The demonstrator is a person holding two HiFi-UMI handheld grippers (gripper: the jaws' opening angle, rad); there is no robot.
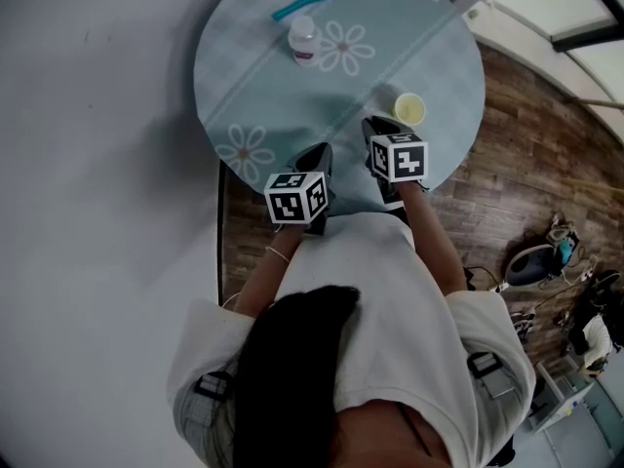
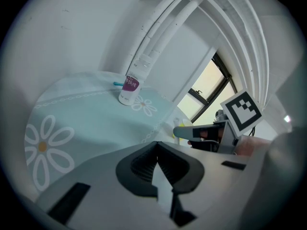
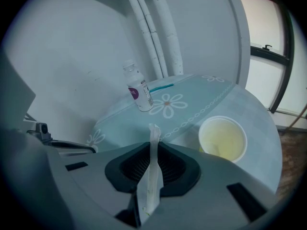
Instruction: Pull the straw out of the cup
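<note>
A small paper cup (image 1: 409, 108) with a pale yellow inside (image 3: 223, 139) stands near the right edge of the round table (image 1: 263, 96); nothing sticks out of it. My right gripper (image 1: 376, 125) hovers just short of the cup, to its left. In the right gripper view it (image 3: 153, 145) is shut on a thin, whitish, translucent straw (image 3: 154, 133) that pokes up past the pads. My left gripper (image 1: 317, 154) hangs over the table's near edge, beside the right one. Its jaws (image 2: 158, 145) meet, and I see nothing sticking out of them.
A small clear bottle (image 1: 303, 40) with a purple label (image 2: 129, 89) stands toward the far side of the teal, daisy-printed cloth. A teal stick (image 1: 305, 4) lies at the far edge. White pipes (image 3: 160, 37) run up the wall behind. Wooden floor (image 1: 526, 164) lies to the right.
</note>
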